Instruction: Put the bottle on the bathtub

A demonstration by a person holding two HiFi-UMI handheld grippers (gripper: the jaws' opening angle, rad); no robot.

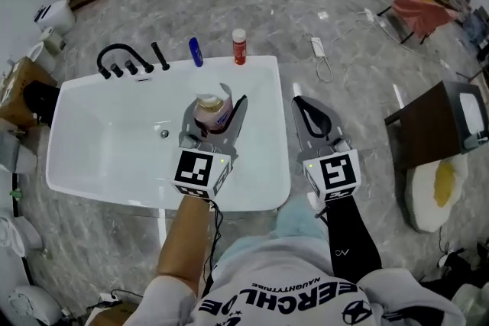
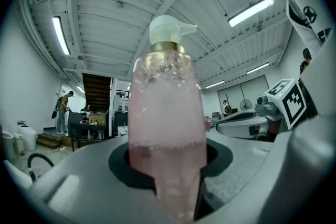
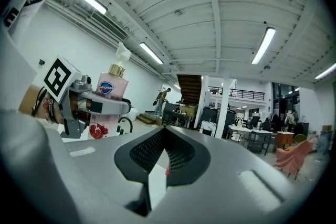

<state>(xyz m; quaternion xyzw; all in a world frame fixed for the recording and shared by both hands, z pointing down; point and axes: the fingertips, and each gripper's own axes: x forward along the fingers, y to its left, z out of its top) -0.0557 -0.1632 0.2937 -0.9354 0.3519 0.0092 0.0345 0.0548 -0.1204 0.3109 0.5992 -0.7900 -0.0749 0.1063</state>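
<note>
A clear pump bottle of pink liquid (image 1: 212,111) with a white pump top is held upright over the white bathtub (image 1: 263,88), near its right half. My left gripper (image 1: 217,106) is shut on this bottle; in the left gripper view the bottle (image 2: 167,113) stands between the jaws and fills the middle. From the right gripper view the same bottle (image 3: 112,85) appears at left, clamped in the left gripper. My right gripper (image 1: 307,109) hangs just off the tub's right edge, jaws closed on nothing (image 3: 156,170).
A red bottle (image 1: 239,46) and a blue bottle (image 1: 196,52) stand on the tub's far rim, beside a black faucet (image 1: 122,57). A dark side table (image 1: 447,122) stands on the floor at right. A power strip with cable (image 1: 318,50) lies beyond the tub.
</note>
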